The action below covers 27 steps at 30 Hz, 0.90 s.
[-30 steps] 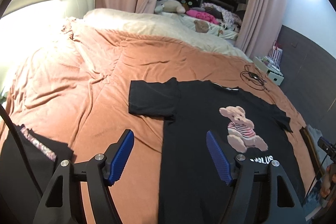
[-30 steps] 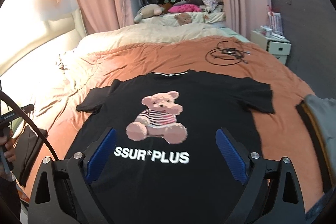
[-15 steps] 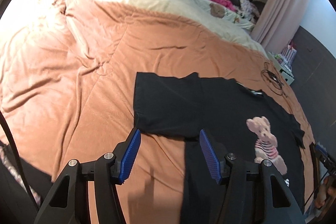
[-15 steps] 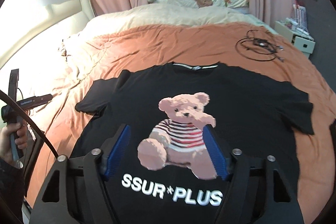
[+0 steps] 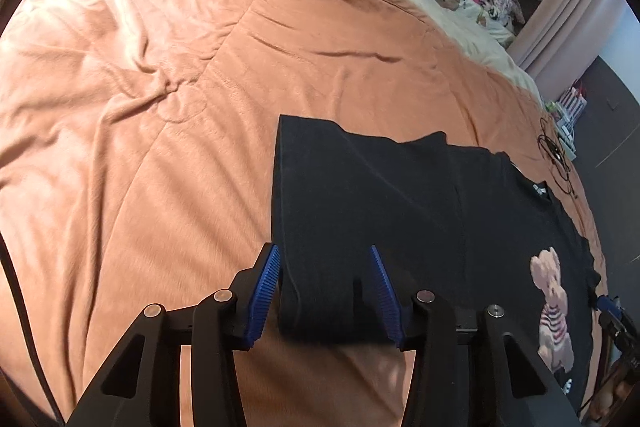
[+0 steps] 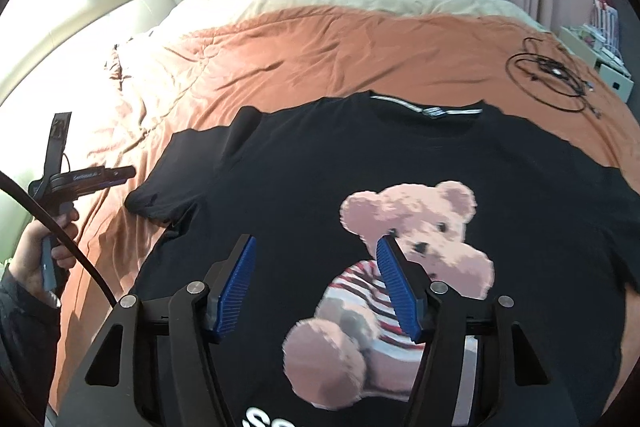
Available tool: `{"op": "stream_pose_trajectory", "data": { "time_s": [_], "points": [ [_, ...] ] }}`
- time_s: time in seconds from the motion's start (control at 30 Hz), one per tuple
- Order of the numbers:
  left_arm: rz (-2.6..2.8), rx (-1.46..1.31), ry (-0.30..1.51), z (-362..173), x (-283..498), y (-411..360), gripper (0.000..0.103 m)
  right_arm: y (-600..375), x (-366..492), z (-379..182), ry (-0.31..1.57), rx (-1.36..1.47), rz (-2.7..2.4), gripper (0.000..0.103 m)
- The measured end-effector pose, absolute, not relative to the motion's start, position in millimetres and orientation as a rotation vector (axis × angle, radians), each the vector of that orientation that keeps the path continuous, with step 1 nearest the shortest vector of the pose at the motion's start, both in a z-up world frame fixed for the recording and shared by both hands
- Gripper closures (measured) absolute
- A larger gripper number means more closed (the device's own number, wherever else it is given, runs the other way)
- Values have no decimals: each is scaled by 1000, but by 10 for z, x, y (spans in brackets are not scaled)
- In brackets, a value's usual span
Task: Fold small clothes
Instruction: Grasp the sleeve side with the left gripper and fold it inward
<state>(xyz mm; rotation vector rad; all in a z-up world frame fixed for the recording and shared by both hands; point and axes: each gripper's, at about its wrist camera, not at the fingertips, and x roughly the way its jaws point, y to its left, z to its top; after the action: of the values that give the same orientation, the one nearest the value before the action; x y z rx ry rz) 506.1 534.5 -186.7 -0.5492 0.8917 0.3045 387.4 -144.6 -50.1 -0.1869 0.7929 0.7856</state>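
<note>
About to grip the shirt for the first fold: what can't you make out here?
- T-shirt hem: cut off by the bottom edge, right wrist view.
- Printed lettering: mostly cut off there.
- Sleeve contact: left tongs closing, sleeve edge framed between them; touch unclear, left wrist view.

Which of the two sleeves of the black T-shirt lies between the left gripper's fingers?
The sleeve beside the bare orange bedding, on the bear print's far side; the left gripper straddles its edge, jaws closing. The other sleeve lies beyond the print.
</note>
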Motion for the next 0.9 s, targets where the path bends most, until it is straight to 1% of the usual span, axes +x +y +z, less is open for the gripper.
{"op": "stream_pose_trajectory", "data": {
  "time_s": [0.13,0.27,0.5,0.53,0.57,0.6,0.63,0.73,0.9],
  "points": [
    [293,-584,924,-2041,5213,5454,54,-1209,3973,-611,816,-179,809,47],
    [312,-566,959,-2153,5285,5483,54,-988,4087,-741,854,-169,840,60],
    [334,-549,980,-2196,5252,5454,54,-587,4274,-960,931,-132,868,71],
    [332,-547,982,-2197,5255,5443,54,-503,4298,-996,944,-122,879,75],
    [338,-542,984,-2189,5255,5438,66,-456,4320,-1018,956,-112,889,79],
    [344,-541,991,-2179,5261,5445,90,-401,4342,-1048,970,-102,898,81],
    [326,-563,989,-2171,5278,5457,94,-348,4361,-1083,985,-88,908,84],
    [306,-573,953,-2011,5267,5446,96,-169,4429,-1204,1037,-26,948,90],
    [264,-564,907,-1646,5275,5345,97,116,4537,-1398,1096,45,960,90]
  ]
}}
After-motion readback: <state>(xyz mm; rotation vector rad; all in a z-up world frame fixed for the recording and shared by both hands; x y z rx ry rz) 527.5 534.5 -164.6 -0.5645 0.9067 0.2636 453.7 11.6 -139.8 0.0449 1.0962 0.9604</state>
